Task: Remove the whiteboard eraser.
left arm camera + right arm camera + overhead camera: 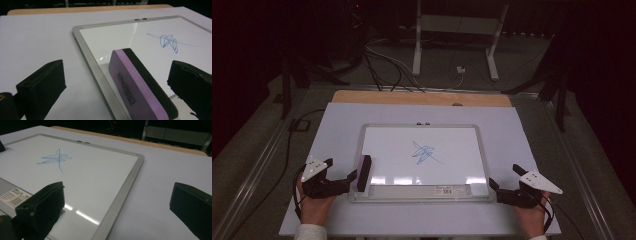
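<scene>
Nearest, left tongs (353,178): held in the person's left hand (314,202) at the near left of the bench (337,120), jaws spread wide and released, gripping nothing. In the left gripper view the tongs (116,85) have one jaw over the bare bench surface and the other over the whiteboard.

Eraser (363,173): purple body, black felt face, standing on its long edge on the whiteboard's near left corner, just inside the frame. It lies between the open jaws of the left tongs; touching neither jaw as far as the left gripper view (140,87) shows.

Right tongs (493,186): in the right hand (532,212) at the whiteboard's near right corner, jaws likewise apart and empty, straddling the frame edge (116,206).

Whiteboard (362,150): grey frame, flat on the bench, barcode label on its near rail.

Farther, blue scribble (424,152): near the board's centre, well apart from the eraser.
</scene>
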The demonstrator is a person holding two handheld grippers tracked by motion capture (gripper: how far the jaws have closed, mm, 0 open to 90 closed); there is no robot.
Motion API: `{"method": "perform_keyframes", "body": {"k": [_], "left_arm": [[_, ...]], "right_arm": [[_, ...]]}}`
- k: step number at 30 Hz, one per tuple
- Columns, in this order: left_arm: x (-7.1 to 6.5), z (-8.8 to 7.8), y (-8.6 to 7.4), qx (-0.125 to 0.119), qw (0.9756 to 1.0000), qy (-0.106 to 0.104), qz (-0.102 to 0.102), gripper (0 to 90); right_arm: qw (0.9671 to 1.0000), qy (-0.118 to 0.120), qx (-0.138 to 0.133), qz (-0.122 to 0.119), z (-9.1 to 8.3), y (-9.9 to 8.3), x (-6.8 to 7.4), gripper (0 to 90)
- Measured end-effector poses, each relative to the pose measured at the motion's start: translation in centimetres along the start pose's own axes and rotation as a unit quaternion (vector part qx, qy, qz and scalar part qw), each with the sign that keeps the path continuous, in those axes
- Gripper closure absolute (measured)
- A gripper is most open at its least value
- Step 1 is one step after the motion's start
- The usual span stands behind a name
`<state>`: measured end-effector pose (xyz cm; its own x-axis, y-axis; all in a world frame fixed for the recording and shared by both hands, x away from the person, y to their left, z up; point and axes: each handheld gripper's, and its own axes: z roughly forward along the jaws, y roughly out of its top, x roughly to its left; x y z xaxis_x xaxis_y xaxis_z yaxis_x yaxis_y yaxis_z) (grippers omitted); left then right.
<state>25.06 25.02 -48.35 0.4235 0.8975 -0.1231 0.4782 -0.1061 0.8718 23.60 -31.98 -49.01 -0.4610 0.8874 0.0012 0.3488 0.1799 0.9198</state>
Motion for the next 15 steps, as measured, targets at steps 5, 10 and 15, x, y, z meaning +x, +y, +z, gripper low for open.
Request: {"method": "perform_keyframes", "body": {"k": [5,10,15], "left_arm": [[-0.16,0.29,-0.08,0.011,0.9999,-0.003,0.001,3.2],[-0.42,0.65,-0.22,0.028,0.9996,0.003,0.006,5.2],[-0.57,0.94,-0.37,0.039,0.9992,0.0,0.005,6.0]], "right_arm": [[1.0,0.001,0.002,0.001,0.04,-0.01,0.05,0.2],[1.0,0.0,0.003,-0.001,0.07,-0.01,0.08,0.2],[1.0,0.001,0.002,-0.003,0.07,0.0,0.13,0.2]]}}
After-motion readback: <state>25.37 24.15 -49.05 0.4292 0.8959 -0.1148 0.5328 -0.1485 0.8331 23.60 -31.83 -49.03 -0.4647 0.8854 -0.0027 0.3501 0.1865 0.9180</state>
